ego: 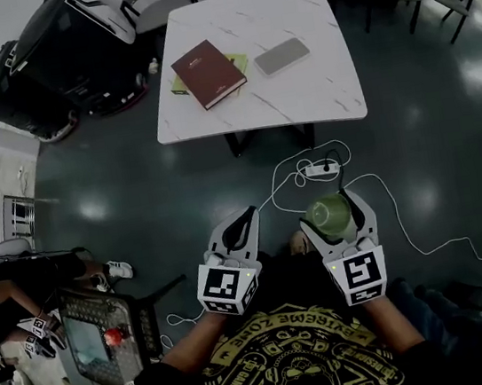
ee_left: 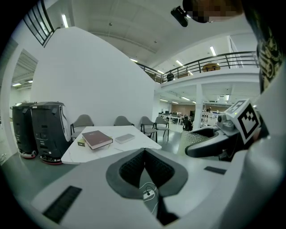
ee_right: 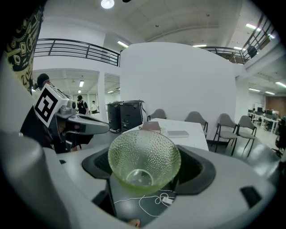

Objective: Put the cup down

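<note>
Clamping the cup at lower centre, the right gripper is well short of the table above; the left gripper is closed, empty.

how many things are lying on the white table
3: a dark red book, a yellow-green pad partly under it, and a flat grey case to the book's right. Something smaller could be hidden beneath them.

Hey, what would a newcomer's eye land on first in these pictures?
The green dimpled glass cup, held in the right gripper's jaws above the dark floor. Ahead stands the white marble-patterned table, bearing a dark red hardcover book. The left gripper is shut, empty.
</note>
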Tool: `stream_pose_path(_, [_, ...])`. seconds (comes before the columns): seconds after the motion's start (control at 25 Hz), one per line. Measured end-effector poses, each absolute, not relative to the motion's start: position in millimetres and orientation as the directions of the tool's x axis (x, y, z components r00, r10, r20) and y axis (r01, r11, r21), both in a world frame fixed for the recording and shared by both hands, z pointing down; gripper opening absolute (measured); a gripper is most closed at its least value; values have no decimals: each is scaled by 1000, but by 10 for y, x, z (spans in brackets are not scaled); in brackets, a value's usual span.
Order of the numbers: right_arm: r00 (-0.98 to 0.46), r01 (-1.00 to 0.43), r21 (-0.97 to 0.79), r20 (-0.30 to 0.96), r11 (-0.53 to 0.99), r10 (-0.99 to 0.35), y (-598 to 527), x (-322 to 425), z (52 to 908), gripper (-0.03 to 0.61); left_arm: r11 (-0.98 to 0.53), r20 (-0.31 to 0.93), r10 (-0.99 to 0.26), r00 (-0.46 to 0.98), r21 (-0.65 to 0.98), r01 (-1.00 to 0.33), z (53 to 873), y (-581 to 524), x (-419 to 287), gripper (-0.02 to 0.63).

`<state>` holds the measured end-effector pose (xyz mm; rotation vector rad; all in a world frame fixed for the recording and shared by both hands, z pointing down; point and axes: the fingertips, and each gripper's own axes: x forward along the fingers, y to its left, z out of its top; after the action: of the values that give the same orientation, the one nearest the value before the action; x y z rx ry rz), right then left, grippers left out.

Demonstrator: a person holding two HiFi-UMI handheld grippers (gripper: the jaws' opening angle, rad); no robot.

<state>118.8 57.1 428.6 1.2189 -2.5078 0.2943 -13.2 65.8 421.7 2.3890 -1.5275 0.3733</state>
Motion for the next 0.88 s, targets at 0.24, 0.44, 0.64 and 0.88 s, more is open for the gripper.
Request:
stream_pose_path(0.24, [-573,-795,-43,380,605,-726,445,1321,4287,399,-392,349,-848,398,91,-916,4165,481,-14,9])
stream_pose_path(0.44, [-563,-803,-49,389,593,-730,296,1390,4329,399,-403,341,-847,407,84,-911,4147,277,62,10])
stream_pose_path(0.64, [-544,-815,-44,403,578,-736,144,1421,4357,399,-428,327,-838,437,101,-898,4152,40,137,11])
stream_pose_path(0.88, [-512,-831,-20,417,555,-751,-151,1438,4289,399,-452,317,-824,469,128,-883,4172,-389,175,10])
